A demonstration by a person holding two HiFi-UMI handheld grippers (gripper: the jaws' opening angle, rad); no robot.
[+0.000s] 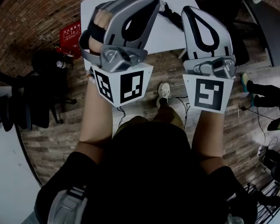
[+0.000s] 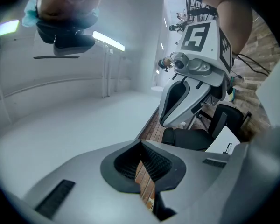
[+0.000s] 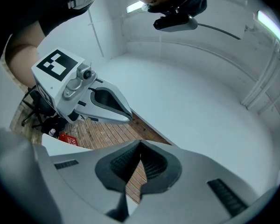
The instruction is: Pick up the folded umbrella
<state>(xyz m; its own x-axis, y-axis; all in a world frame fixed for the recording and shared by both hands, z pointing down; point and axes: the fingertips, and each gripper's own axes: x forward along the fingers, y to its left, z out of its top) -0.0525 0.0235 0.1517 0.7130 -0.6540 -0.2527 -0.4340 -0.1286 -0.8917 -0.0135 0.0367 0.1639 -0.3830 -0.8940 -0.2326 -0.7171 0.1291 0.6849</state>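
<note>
A: Far left, head view?
B: Black office chair (image 1: 46, 66) on the wood-look floor (image 1: 60, 139); red box (image 1: 70, 34) just beyond it, near the table's left edge.

A: Then the left gripper?
B: The left gripper (image 2: 141, 144) is held up in front of the person, w/ the left hand (image 1: 99, 29) wrapped round its grip and its marker cube facing the head cam; in its own view the jaw tips meet; only a slit shows behind them, w/ floor visible thru it; nothing btwn the pads, so it's closed & empty.

A: And the umbrella?
B: Can't pick it out for sure; a white table (image 1: 170, 41) stands ahead, beyond both grippers; a dark strap-like thing (image 1: 171, 17) lies on it, seen in the gap btwn the two grippers, mostly hidden; can't tell if that's the folded umbrella; it's apart from both sets of jaws.

A: Lower down, middle?
B: The person's shoe (image 1: 164, 92) is on the floor, btwn the two cubes.

A: Right gripper?
B: The right gripper (image 3: 140, 146) is side by side w/ the left, at approx. the same tilt; its jaws are together at the tips & hold nothing.

A: Far right?
B: Another person's legs (image 1: 266, 92) at the frame edge; cables (image 1: 261, 125) on the floor below them.
</note>
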